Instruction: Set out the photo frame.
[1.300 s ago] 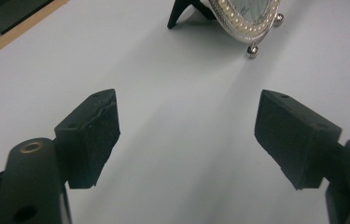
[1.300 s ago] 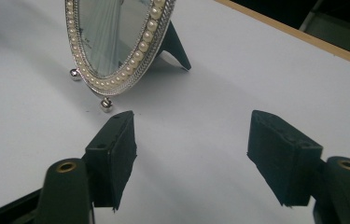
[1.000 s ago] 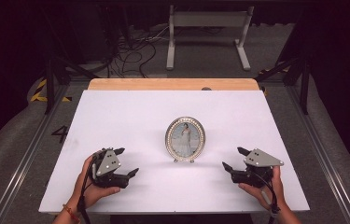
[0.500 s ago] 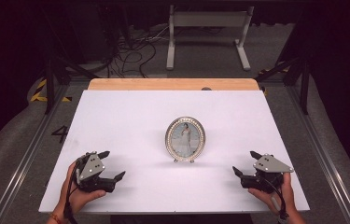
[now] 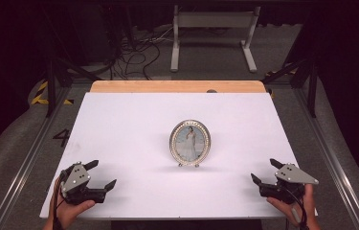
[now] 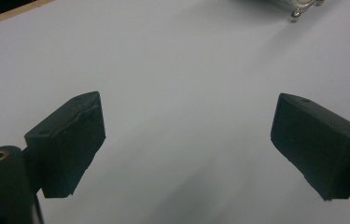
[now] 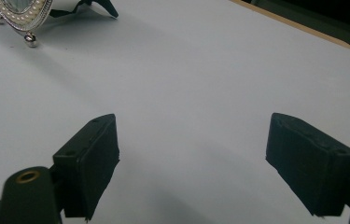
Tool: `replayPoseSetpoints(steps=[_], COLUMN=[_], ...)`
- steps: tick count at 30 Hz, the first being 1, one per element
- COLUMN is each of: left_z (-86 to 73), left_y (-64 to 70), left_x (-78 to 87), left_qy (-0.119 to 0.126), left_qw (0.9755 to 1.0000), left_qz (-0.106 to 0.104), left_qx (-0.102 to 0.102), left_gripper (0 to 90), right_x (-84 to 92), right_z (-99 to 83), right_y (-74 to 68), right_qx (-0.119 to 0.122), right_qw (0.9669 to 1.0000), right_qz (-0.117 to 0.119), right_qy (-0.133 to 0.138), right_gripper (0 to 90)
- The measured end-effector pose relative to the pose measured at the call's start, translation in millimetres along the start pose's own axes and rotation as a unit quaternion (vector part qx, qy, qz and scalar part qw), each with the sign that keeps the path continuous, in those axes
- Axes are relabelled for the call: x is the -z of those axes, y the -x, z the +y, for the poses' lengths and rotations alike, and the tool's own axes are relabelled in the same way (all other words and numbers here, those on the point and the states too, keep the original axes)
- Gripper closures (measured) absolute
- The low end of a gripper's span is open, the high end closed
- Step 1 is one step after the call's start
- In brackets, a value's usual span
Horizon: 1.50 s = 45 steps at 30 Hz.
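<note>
A white table top (image 5: 119,124) lies lit in the middle of an otherwise dark room, with a strip of light wood (image 5: 177,86) along its far edge. Beyond it, a grey floor (image 5: 206,62) carries tangled black cables (image 5: 134,52) and a pale metal stand (image 5: 213,33) (two feet on a crossbar). Yellow-black hazard tape (image 5: 40,93) marks the floor at left, and metal rails (image 5: 28,163) flank the table.

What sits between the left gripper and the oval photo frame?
Nothing: in the high view, bare white tabletop separates the left gripper from the photo frame.
</note>
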State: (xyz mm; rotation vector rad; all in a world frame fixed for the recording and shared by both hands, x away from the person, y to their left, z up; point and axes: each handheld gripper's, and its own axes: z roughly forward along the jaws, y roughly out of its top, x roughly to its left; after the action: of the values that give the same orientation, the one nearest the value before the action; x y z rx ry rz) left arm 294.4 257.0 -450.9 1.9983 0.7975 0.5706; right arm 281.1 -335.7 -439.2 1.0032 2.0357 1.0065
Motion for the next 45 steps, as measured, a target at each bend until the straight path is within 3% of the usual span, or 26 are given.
replayPoseSetpoints(steps=[5,19,45], left_z=[-3.2,-5.4,-5.0], left_y=[-2.8,0.5,-1.7], left_x=[1.9,-2.2,-2.5], left_qy=[0.009,-0.004,-0.007], left_qw=[0.9998,0.9999,0.9996], left_qz=[0.008,0.013,0.026], left_qx=[0.015,0.006,0.003], left_gripper=[10.7,9.3,9.2], right_x=[-0.7,3.0,2.0], right_z=[-6.8,-6.4,-6.6], right_y=[-0.4,5.5,1.5], right_qx=[0.0,-0.018,-0.007], right_qw=[1.0,0.9996,0.9997], right_qz=[-0.006,-0.016,-0.02], right_qy=[-0.002,0.016,0.012], right_gripper=[17.2,17.1,16.9])
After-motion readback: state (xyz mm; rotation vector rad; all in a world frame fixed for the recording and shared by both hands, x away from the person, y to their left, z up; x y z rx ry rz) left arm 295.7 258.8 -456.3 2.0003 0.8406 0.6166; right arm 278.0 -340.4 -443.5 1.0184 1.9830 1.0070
